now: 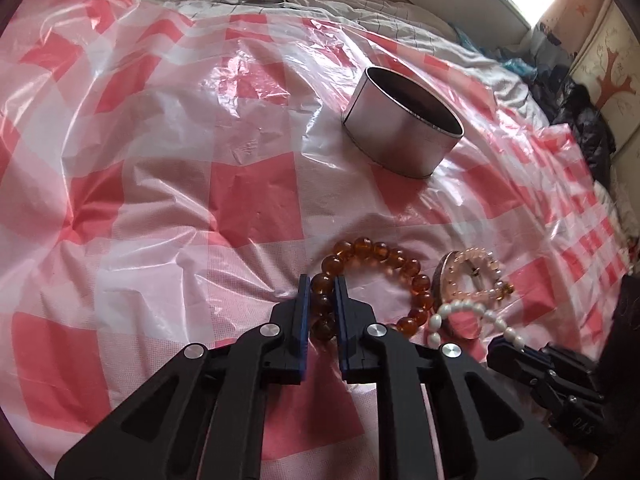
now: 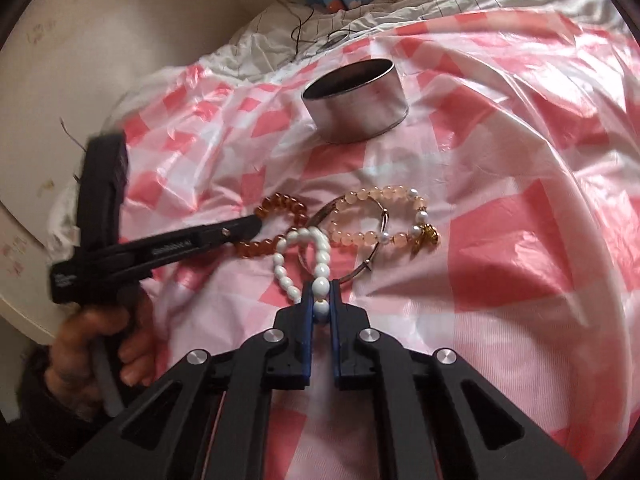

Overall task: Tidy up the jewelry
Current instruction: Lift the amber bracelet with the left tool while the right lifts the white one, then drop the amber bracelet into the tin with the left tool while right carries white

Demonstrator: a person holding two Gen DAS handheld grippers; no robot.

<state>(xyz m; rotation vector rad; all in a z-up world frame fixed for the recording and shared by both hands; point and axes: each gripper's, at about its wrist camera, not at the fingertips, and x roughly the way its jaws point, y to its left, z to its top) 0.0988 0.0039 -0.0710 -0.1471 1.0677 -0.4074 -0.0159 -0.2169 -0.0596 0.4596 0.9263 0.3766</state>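
Note:
Several bracelets lie in a heap on the red-and-white checked plastic sheet (image 1: pixel 160 184). My left gripper (image 1: pixel 322 280) is shut on the amber bead bracelet (image 1: pixel 380 252), with beads pinched between its blue pads. In the right wrist view my right gripper (image 2: pixel 321 286) is shut on the white bead bracelet (image 2: pixel 320 246). The pink bead bracelet (image 2: pixel 376 196) with a gold charm lies over a thin metal bangle (image 2: pixel 362 270) just beyond. A round metal tin (image 1: pixel 400 120), open on top, stands farther back. From the right wrist view the left gripper (image 2: pixel 258 222) reaches in from the left onto the amber bracelet (image 2: pixel 282 204).
The sheet covers a soft bed with white bedding (image 1: pixel 360 4) behind it. A cable (image 2: pixel 298 28) and colourful items lie at the far edge. Dark clothes (image 1: pixel 580 120) are piled at the right. A hand (image 2: pixel 96 344) holds the left gripper's handle.

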